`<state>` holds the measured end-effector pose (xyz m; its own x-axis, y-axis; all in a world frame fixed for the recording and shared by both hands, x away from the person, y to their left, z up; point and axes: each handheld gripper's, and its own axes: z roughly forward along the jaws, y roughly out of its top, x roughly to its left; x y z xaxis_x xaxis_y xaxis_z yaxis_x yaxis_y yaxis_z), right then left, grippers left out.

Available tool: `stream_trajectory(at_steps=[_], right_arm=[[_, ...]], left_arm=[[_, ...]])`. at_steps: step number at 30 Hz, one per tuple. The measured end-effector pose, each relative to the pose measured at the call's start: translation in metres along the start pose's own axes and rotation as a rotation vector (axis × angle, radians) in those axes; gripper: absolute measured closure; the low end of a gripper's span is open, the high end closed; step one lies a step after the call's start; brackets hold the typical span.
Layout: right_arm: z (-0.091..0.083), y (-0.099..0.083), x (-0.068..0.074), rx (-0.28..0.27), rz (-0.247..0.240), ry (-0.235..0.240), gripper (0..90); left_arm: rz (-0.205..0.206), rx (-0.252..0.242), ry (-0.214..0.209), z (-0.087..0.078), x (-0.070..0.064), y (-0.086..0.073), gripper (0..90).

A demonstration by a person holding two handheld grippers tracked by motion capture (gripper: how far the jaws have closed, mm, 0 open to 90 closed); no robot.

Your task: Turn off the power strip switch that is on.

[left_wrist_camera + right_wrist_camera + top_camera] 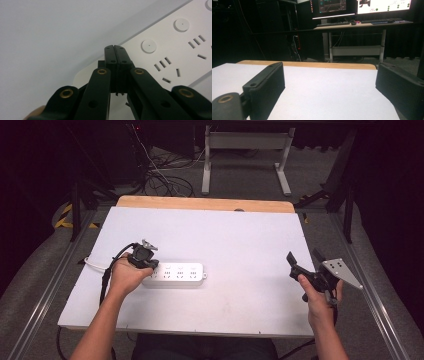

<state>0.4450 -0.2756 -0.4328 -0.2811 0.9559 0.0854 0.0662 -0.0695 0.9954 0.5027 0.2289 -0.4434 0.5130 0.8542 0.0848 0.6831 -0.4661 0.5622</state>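
A white power strip with three socket groups lies flat on the white table top, left of centre. My left gripper is at the strip's left end, held from above by a hand. In the left gripper view its jaws are pressed together with nothing between them, the left gripper tips resting over the power strip beside a round button. My right gripper hovers near the table's right edge, apart from the strip. In the right gripper view the right gripper has its jaws spread wide and empty.
The strip's white cable runs off the table's left side. A wooden edge borders the far side. Beyond it stand a desk frame and loose floor cables. Metal rails flank the table.
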Motion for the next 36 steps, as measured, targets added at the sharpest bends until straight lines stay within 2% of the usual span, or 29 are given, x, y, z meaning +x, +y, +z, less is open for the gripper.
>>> stream_trajectory(at_steps=[4,5,9,18,19,23,25,36], right_arm=[[0.0001,0.0001,0.0003,-0.001,0.000,0.000,9.1],[0.0002,0.0001,0.0005,0.000,0.000,-0.001,9.2],[0.0002,0.0001,0.0010,0.001,0.001,-0.002,9.1],[-0.0021,0.0010,-0.0018,-0.008,0.009,-0.006,9.2],[-0.0024,0.0011,-0.0022,-0.009,0.010,-0.007,9.2],[-0.0037,0.0019,-0.0031,-0.013,0.014,-0.010,9.2],[-0.0036,0.0019,-0.0033,-0.014,0.014,-0.012,9.2],[-0.0026,0.0010,-0.0022,-0.009,0.011,-0.009,9.1]], left_arm=[[-0.029,-0.019,-0.053,0.0003,0.0010,-0.0028,90.0],[-0.015,-0.020,-0.039,0.0003,0.0006,-0.0027,90.0],[-0.023,-0.019,-0.020,0.0012,-0.0026,-0.0018,90.0],[-0.043,-0.006,-0.034,0.0014,-0.0003,-0.0002,90.0],[-0.041,-0.006,-0.024,0.0025,-0.0004,-0.0010,90.0],[-0.060,-0.039,-0.041,0.0027,0.0027,-0.0055,90.0],[-0.065,-0.040,-0.043,0.0027,0.0022,-0.0059,90.0],[-0.051,-0.021,-0.036,0.0026,0.0018,-0.0029,90.0]])
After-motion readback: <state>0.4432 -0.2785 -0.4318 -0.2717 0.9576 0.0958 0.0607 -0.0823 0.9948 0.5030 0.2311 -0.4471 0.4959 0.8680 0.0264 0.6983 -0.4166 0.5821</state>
